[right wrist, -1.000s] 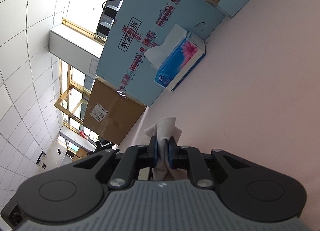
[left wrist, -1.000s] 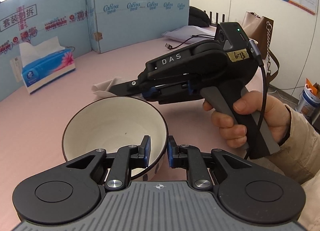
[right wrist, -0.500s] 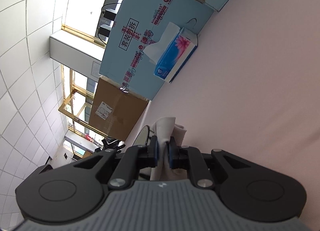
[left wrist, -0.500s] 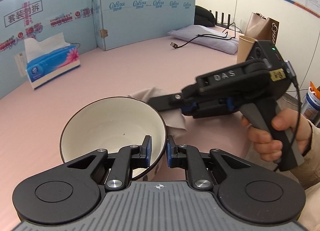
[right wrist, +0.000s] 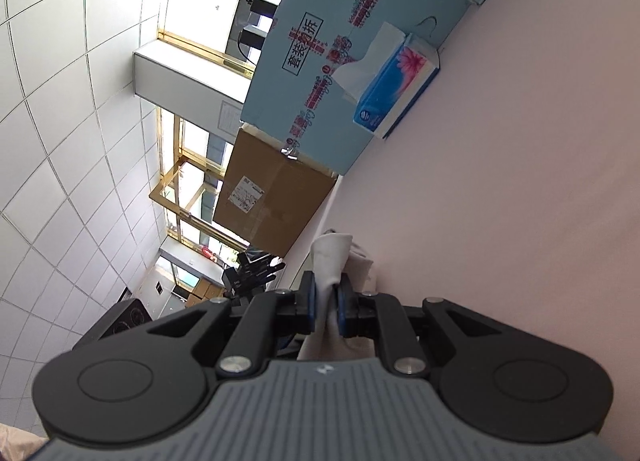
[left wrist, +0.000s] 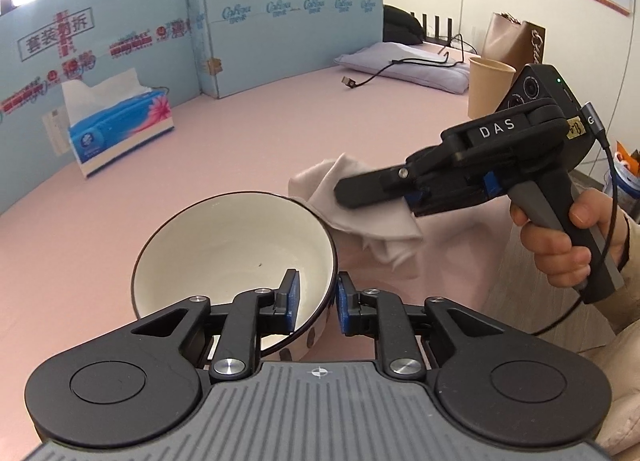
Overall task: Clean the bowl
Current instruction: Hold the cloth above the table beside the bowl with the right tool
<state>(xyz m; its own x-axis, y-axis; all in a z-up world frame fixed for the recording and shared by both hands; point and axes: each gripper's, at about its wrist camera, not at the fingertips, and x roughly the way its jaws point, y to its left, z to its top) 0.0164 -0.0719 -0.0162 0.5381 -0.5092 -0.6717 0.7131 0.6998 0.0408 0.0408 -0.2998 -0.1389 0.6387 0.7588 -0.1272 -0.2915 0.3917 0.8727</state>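
A white bowl (left wrist: 224,253) with a dark rim sits low in the left wrist view, over the pink table (left wrist: 240,149). My left gripper (left wrist: 316,297) straddles its near right rim, one pad inside and one outside. Its jaws are opening, and a slight gap shows at the inner pad. My right gripper (left wrist: 360,197), held by a hand (left wrist: 560,245), hovers just right of the bowl, beyond the rim. It is shut on a crumpled pale cloth (left wrist: 372,221) that hangs beside the bowl's outer edge. In the right wrist view the cloth (right wrist: 332,257) is pinched between the blue pads of that gripper (right wrist: 326,301).
A blue tissue box (left wrist: 120,129) stands at the back left before a light blue cardboard wall (left wrist: 280,33). A paper cup (left wrist: 488,85), a cable (left wrist: 384,69) and a folded lilac pad (left wrist: 404,61) lie at the back right.
The right gripper has carried the cloth rightward, from over the bowl's far rim to beside it. The left jaws have widened slightly around the rim.
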